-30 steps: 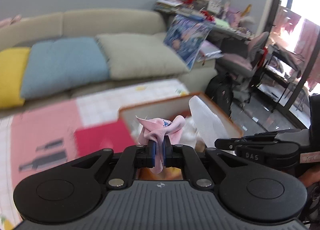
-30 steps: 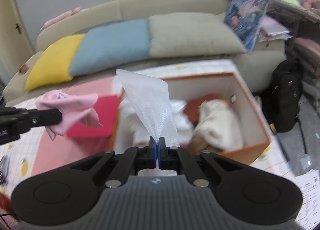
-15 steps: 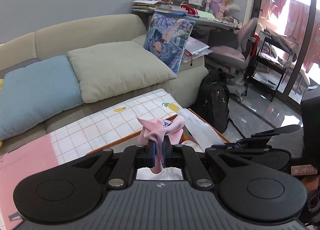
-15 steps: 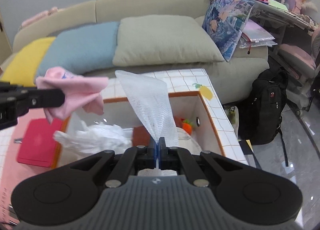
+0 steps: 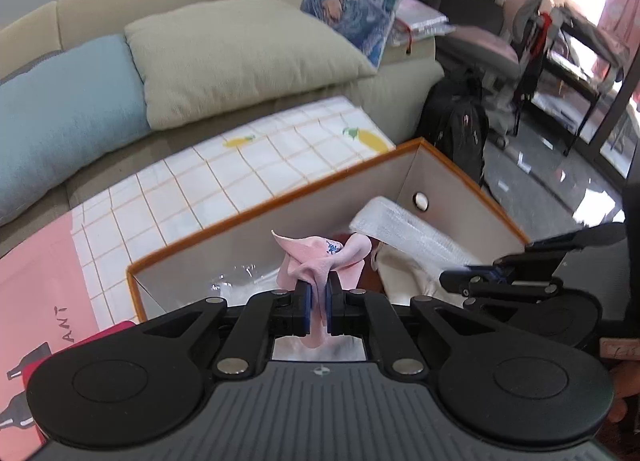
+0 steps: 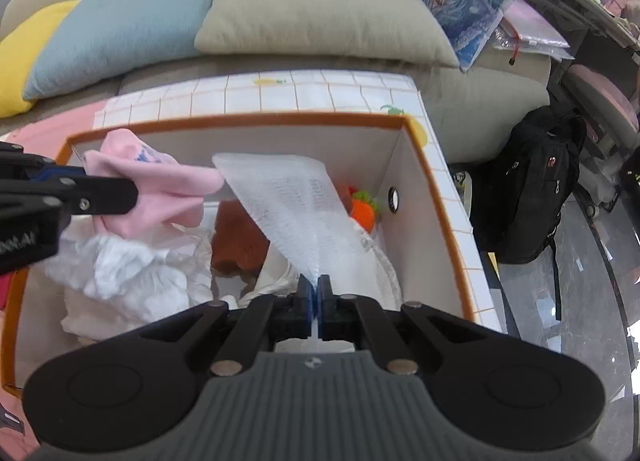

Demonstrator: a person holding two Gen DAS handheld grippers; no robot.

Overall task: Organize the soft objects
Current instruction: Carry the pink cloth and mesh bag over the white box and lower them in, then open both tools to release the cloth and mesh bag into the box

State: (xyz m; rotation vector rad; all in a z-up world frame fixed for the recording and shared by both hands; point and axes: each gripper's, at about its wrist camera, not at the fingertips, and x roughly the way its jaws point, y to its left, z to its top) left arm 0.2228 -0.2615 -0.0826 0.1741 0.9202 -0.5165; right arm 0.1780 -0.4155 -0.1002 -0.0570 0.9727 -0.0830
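both grippers have come forward over the orange-rimmed box [image 6: 436,197] since half a second ago, now tilted down into it. left gripper [image 5: 316,301]: clamped on the pink cloth [image 5: 320,261], held above the box's 9 o'clock end. right gripper [image 6: 314,293]: pinched tight on the white bubble sheet [image 6: 296,205], which fans up toward 11 o'clock, its edge touching the cloth. box contents: crumpled white plastic [image 6: 120,265], brown fabric [image 6: 236,245], orange toy [image 6: 364,209].
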